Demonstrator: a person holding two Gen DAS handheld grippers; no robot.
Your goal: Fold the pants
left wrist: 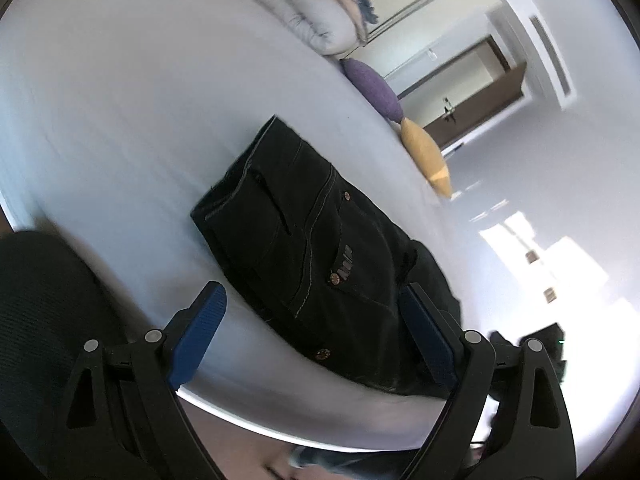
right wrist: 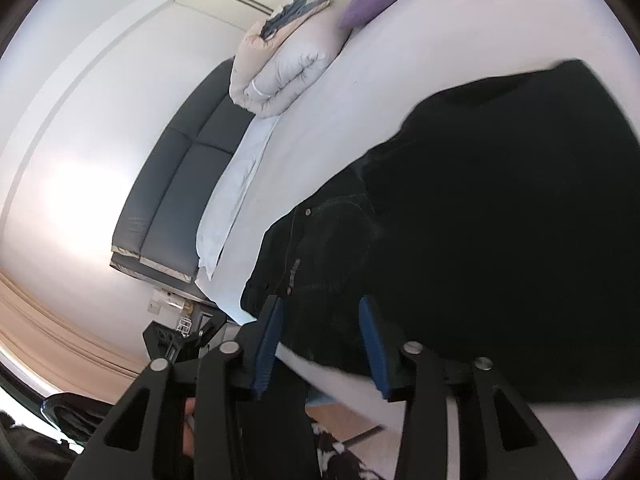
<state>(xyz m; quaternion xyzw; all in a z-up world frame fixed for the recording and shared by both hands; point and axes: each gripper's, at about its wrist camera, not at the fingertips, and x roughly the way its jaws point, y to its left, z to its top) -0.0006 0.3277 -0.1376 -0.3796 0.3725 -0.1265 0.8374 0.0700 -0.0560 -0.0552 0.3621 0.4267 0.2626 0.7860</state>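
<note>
Black pants (left wrist: pixel 320 248) lie folded on a white bed (left wrist: pixel 132 128), with pockets, rivets and light stitching facing up. My left gripper (left wrist: pixel 312 300) is open and empty, its blue pads held just above the near part of the pants. In the right wrist view the same pants (right wrist: pixel 500 240) fill the right half as a dark mass. My right gripper (right wrist: pixel 320 312) is open, its blue pads either side of the pants' near edge at the bed's edge, holding nothing.
A folded white duvet (left wrist: pixel 304 4), a purple cushion (left wrist: pixel 374 88) and a yellow cushion (left wrist: pixel 428 156) sit at the bed's far side. A dark grey sofa (right wrist: pixel 180 184) stands by the wall beyond the bed. A black mesh chair (left wrist: pixel 44 320) is near the left gripper.
</note>
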